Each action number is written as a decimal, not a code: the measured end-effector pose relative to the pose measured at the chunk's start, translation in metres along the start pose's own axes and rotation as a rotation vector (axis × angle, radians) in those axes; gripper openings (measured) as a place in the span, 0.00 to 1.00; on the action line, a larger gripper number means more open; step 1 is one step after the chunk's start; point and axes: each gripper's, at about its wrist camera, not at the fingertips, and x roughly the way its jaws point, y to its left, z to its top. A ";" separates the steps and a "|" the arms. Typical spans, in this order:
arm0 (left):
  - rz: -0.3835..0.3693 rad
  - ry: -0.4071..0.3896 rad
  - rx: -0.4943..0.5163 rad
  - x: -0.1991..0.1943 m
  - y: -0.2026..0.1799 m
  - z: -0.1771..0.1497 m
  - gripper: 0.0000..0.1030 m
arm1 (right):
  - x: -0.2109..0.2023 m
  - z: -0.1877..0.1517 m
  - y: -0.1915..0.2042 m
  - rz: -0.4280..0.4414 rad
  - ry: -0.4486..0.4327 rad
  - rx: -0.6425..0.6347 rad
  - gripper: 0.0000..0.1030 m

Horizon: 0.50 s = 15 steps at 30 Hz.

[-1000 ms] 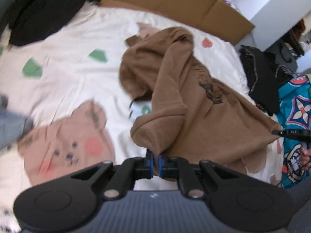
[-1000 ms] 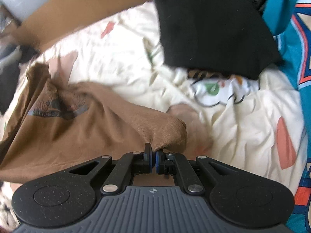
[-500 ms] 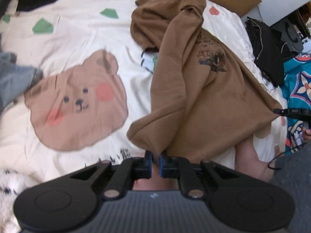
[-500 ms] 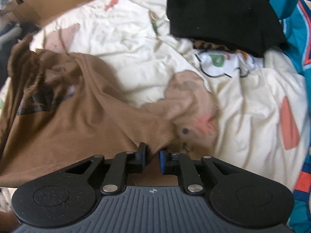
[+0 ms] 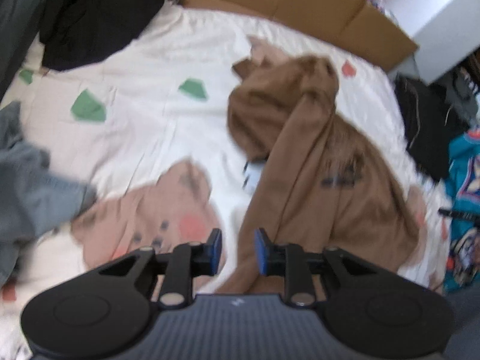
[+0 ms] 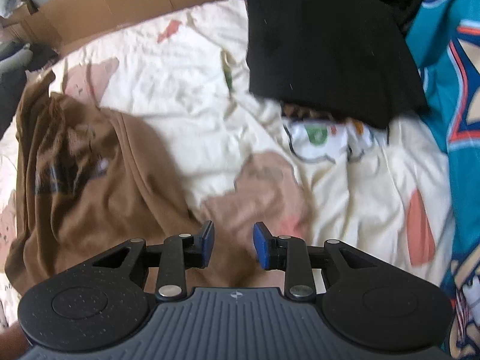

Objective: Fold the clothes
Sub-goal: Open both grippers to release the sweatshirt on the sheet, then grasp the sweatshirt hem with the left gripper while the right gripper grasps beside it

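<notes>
The left gripper (image 5: 238, 251) is letting go, its jaws opening with the blue pads clear of cloth, and the brown shirt (image 5: 312, 162) lies just ahead of it and a little to its right, the near hem running under the right-hand pad and the body stretching away up the bedsheet (image 5: 144, 69); the right gripper (image 6: 233, 246) is likewise opening with nothing pinched between its pads, the same shirt (image 6: 90, 186) spread ahead and to its left, its corner just beneath the left pad; the step in hand looks like laying the garment out flat before the first fold, and it is only half won, since the far end beyond the left gripper is bunched and a sleeve or side panel is twisted over the printed front; to do it well, I would let both sets of jaws come fully clear before lifting away, so the hem is not dragged askew; then take the far, rumpled end, one gripper to each shoulder, pull it away until the print lies smooth; the black garment (image 6: 324, 45) far ahead of the right gripper and the grey cloth (image 5: 27, 186) off to the left gripper's left are well apart from the shirt and should not snag it.
</notes>
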 end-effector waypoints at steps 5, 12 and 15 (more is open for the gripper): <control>-0.055 -0.115 -0.071 0.004 -0.008 0.050 0.50 | 0.014 0.026 0.016 0.059 -0.024 -0.063 0.47; -0.035 -0.147 -0.013 0.032 -0.026 0.095 0.61 | 0.040 0.049 0.044 0.118 -0.046 -0.130 0.48; -0.027 -0.171 0.006 0.045 -0.032 0.111 0.63 | 0.053 0.061 0.057 0.156 -0.068 -0.149 0.49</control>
